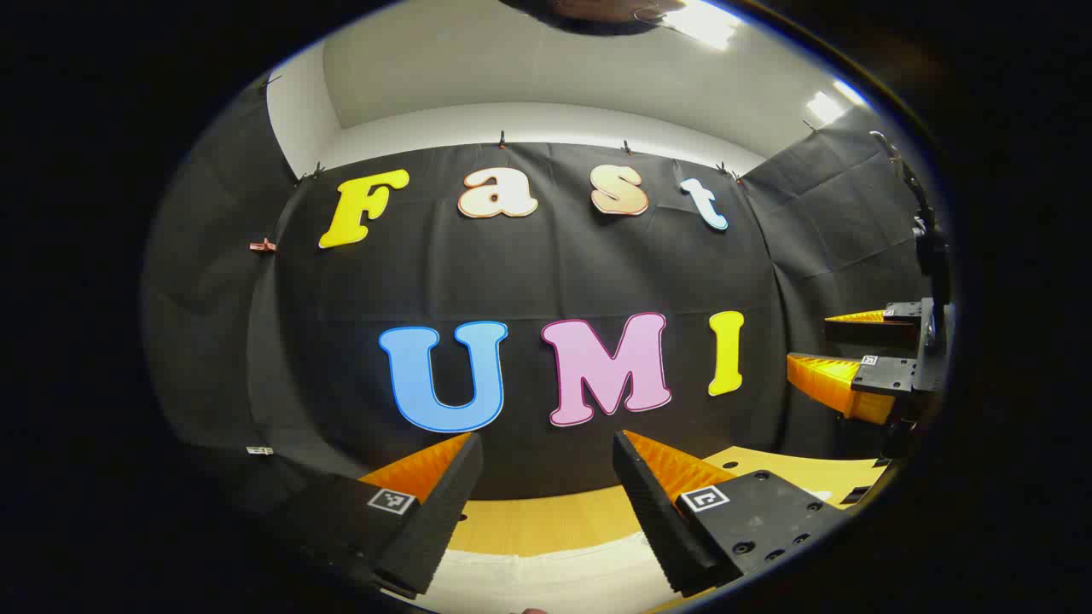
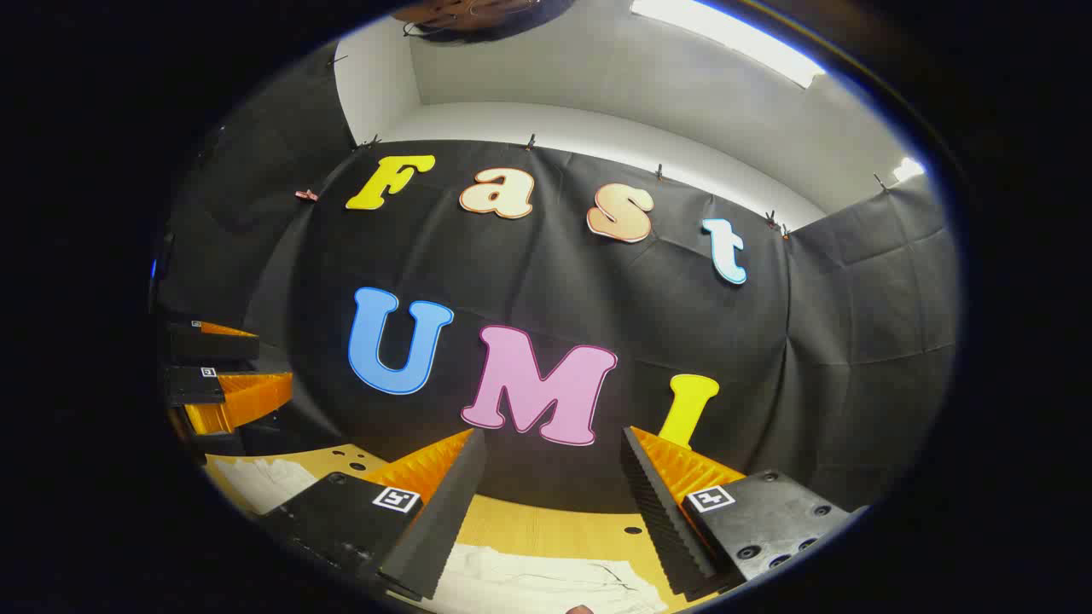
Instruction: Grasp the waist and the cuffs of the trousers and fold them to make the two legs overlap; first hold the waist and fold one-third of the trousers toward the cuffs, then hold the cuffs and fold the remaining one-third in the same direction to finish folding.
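left gripper (image 1: pixel 546 443) spread, ridged wedge fingers, gripping nothing | right gripper (image 2: pixel 553 439) spread likewise | trousers (image 2: pixel 546 580) pale, wrinkled cloth at 6 o'clock on smooth wooden table (image 2: pixel 554 524) | black cloth wall, white ceiling

Wooden table (image 2: pixel 546 529) — pale trousers (image 2: pixel 529 584) spread flat on top

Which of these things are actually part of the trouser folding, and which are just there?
Part of the job:
- white trousers lying on the table
- left gripper, open, holding nothing
- right gripper, open, holding nothing

Just there:
- wooden table under the trousers
- black cloth wall
- ceiling lights
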Tool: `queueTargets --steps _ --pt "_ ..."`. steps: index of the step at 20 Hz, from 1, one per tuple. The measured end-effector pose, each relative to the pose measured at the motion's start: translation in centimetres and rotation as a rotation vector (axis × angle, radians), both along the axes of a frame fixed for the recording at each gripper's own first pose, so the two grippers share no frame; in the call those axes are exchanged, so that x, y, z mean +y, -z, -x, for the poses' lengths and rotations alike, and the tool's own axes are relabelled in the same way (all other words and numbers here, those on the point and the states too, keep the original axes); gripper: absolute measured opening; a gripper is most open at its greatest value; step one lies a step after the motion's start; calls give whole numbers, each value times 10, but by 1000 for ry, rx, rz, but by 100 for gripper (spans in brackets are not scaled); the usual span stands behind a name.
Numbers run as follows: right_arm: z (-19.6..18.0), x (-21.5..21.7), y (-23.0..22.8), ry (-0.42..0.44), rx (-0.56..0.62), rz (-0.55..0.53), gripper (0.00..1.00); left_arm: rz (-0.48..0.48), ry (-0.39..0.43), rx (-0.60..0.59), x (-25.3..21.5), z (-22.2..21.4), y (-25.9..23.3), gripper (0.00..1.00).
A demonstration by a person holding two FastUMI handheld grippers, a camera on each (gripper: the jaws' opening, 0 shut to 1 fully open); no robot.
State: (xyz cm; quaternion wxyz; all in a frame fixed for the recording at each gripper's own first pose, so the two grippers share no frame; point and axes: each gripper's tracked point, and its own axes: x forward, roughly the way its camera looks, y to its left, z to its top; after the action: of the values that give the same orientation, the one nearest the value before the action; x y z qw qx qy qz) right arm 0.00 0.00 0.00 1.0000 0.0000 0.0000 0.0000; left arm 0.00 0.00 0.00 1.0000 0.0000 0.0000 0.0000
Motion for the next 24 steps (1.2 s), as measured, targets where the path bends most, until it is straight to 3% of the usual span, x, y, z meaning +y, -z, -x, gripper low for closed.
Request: queueTargets --steps 18,24 --pt "10 19 -8 -34 -15 49 97 10 -9 -1 4 5 3 97" --pt "22 23 -3 -55 -44 139 97 -58 22 -31 11 9 3 97"
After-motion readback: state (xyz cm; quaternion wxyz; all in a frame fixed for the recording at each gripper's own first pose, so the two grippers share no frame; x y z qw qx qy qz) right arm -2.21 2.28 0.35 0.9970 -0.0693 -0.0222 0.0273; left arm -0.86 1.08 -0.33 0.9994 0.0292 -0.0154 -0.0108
